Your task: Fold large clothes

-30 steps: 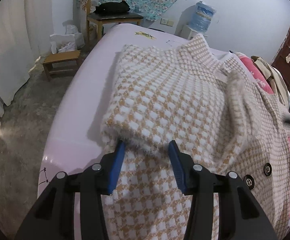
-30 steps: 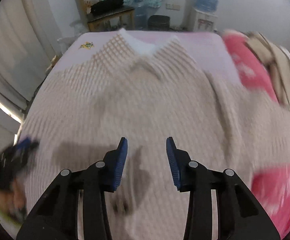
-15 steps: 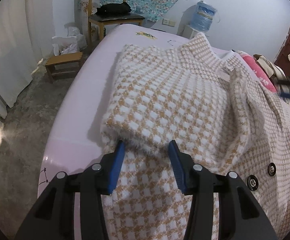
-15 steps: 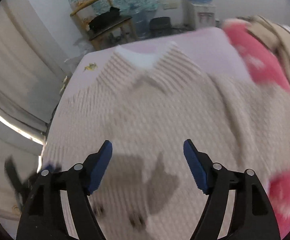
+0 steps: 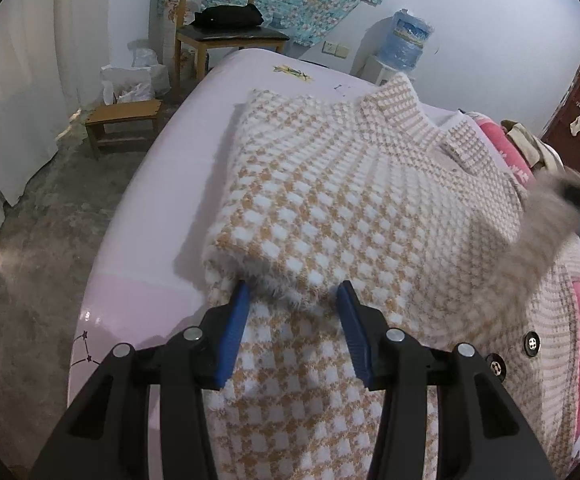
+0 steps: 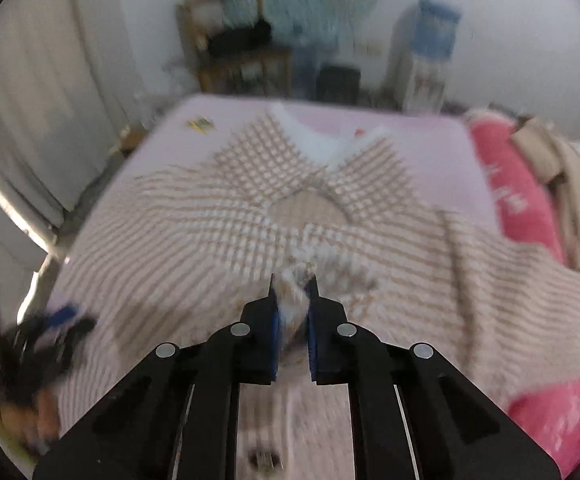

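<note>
A fluffy tan-and-white houndstooth coat [image 5: 350,216] lies spread on the pink bed [image 5: 138,280], its left side folded over the body. My left gripper [image 5: 292,300] sits at that fold's near edge, half-wide, its blue pads against the thick fabric between them. In the right wrist view the coat [image 6: 218,232] is blurred, collar at the far end. My right gripper [image 6: 293,288] is closing, with a tuft of coat fabric pinched between its pads. From the left wrist view, that side of the coat [image 5: 546,232] rises as a blurred flap.
A wooden chair [image 5: 218,36] with a black bag and a small stool [image 5: 124,120] stand beyond the bed's left edge on bare floor. A water dispenser [image 5: 406,44] is by the far wall. Pink bedding and piled clothes [image 6: 530,184] line the bed's right side.
The right gripper opened wide, then closed on the coat fabric and lifted it, raising the coat's right side. The left gripper and its fold stayed put.
</note>
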Available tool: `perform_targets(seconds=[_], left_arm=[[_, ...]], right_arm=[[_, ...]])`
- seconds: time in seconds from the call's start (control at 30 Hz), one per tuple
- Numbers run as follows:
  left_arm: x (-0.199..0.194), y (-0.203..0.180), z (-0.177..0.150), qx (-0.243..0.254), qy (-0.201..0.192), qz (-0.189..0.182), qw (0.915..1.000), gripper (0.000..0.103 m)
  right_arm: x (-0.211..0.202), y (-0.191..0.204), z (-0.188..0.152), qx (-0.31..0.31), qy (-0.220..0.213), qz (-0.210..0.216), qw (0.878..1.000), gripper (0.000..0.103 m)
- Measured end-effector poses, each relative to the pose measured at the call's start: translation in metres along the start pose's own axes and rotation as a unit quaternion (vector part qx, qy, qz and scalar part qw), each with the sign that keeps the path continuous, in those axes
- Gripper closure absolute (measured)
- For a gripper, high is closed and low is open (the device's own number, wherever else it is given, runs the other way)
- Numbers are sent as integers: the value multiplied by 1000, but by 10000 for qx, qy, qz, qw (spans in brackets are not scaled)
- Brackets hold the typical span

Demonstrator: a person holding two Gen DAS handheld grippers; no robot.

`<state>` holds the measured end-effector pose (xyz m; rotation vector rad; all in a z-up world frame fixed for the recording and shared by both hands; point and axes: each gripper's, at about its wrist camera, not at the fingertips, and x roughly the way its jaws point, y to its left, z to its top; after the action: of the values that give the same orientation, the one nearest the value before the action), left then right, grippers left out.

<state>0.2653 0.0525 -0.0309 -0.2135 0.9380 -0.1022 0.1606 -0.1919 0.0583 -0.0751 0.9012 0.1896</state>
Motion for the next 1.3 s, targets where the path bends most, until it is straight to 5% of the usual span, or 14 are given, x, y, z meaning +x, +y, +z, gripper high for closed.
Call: perform_targets(seconds=[0.07,0.1,0.17,0.23,0.4,0.53,0.63,0.7,0.77,0.87,0.93,1.07,1.17,1.3], left_arm=[[-1,1,1,-33,0,-49,10000,58],[-2,2,1,-50,-5,-79,10000,58],[-5,2,1,-40,-36,-119,9999,58],[-12,1,1,38,-127,-134,9998,58],[-35,-1,0,231,-410,-263,9985,58],[-39,-5,-12,398,-253,-63,9989,58],[-32,-5,-21,530,-122,198,9983,58],[-25,-4,-24,544,-48,323,9980,58],[-20,0,-24,519,-30,426,9977,58],[-13,7,-20,357,12,580,9977,58],[-12,9,-16,316,-3,683,9972,58],[-10,18,-10,69,-20,867,9962,58],[-11,19,-9,22,-10,857,9963,58],[-10,17,-9,131,11,939,9955,58]], right_arm=[[-7,-9,-22,145,153,85,9997,83],[-10,-17,-41,312,376,217,9986,63],[-7,-31,-59,738,822,633,9919,41],[-7,-50,-74,1256,1046,963,9818,41],[-6,-96,-60,2326,663,1493,9588,34],[22,-119,-63,2860,955,1172,9462,34],[44,-116,-66,2788,1274,1205,9442,51],[53,-108,-57,2616,1379,1185,9479,83],[52,-100,-34,2338,1306,986,9584,92],[18,-82,11,1860,575,1105,9746,94],[-29,-60,62,1244,-307,1234,9841,94],[-86,-33,102,218,-1600,631,9849,95],[-55,-57,89,347,-1316,389,9899,94],[41,-104,52,932,70,178,9955,99]])
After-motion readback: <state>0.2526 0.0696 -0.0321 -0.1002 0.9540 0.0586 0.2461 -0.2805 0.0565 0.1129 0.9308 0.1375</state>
